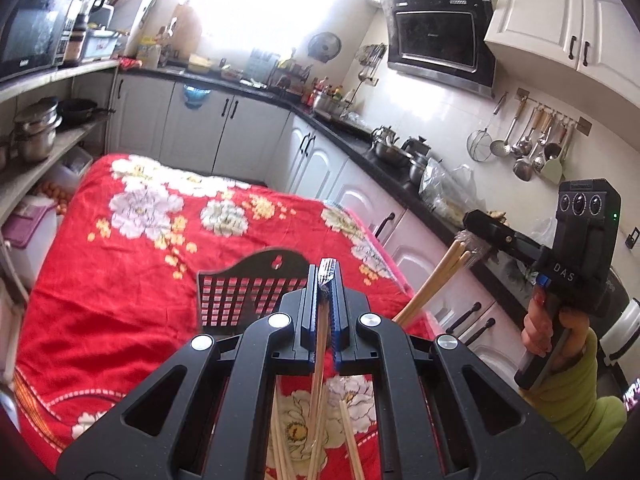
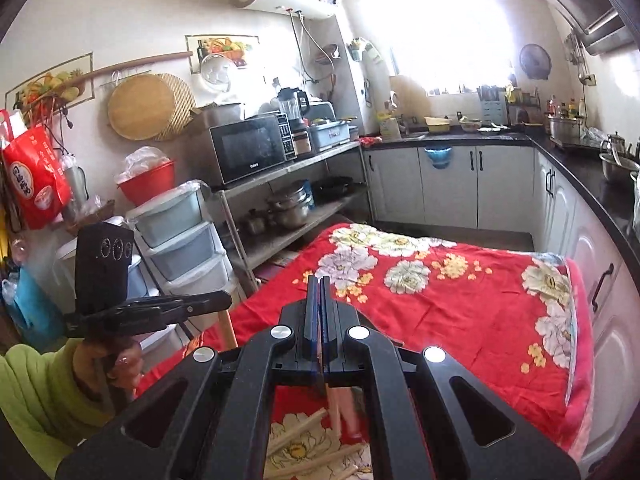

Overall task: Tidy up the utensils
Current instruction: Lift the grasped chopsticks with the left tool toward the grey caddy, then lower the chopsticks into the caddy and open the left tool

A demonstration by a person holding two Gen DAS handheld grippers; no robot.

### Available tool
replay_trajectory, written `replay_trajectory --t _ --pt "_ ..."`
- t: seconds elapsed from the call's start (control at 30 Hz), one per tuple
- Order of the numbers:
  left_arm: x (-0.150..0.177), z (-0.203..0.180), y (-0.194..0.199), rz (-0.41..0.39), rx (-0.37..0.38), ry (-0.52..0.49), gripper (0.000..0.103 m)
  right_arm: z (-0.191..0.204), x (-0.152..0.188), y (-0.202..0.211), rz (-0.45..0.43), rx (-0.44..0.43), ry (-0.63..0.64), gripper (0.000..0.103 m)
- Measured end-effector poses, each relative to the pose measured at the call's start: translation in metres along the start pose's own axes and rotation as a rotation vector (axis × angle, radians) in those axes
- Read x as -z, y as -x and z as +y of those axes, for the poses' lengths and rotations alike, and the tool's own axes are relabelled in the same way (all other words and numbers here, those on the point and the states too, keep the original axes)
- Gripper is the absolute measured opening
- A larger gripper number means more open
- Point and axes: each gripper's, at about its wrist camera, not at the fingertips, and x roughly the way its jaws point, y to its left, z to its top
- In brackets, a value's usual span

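My left gripper (image 1: pixel 327 276) is shut on wooden chopsticks (image 1: pixel 320 344) that hang down below the jaws, above the red flowered cloth (image 1: pixel 120 280). A black slotted utensil holder (image 1: pixel 244 292) stands just beyond it. More loose chopsticks (image 1: pixel 352 440) lie on the cloth below. My right gripper (image 1: pixel 476 236) shows at the right, shut on a bundle of chopsticks (image 1: pixel 432 284) held raised. In the right wrist view my right gripper (image 2: pixel 319 284) is shut, with a chopstick (image 2: pixel 334 408) below the jaws; loose chopsticks (image 2: pixel 300 436) lie beneath. The left gripper (image 2: pixel 216 300) shows at the left.
The cloth-covered table (image 2: pixel 460 312) fills the middle. White cabinets and a black counter (image 1: pixel 380 160) with pots run along the right. A metal shelf (image 2: pixel 288 196) with a microwave and pots stands at the left, beside plastic drawers (image 2: pixel 176 232).
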Motion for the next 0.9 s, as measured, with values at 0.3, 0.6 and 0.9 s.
replay_trajectory --t 0.3,0.6,0.9 --pt "-0.035 -0.014 0.012 -0.074 -0.006 -0.049 0.003 0.01 -0.021 -0.005 -0.036 -0.012 0.009 0.002" --pt "-0.061 -0.011 0.008 -0.113 -0.055 -0.056 0.003 -0.003 -0.03 -0.01 -0.079 0.036 -0.072 0.002" --pt "-0.078 0.0 0.008 -0.155 -0.111 -0.053 0.003 -0.008 -0.04 -0.011 -0.093 0.069 -0.074 0.002"
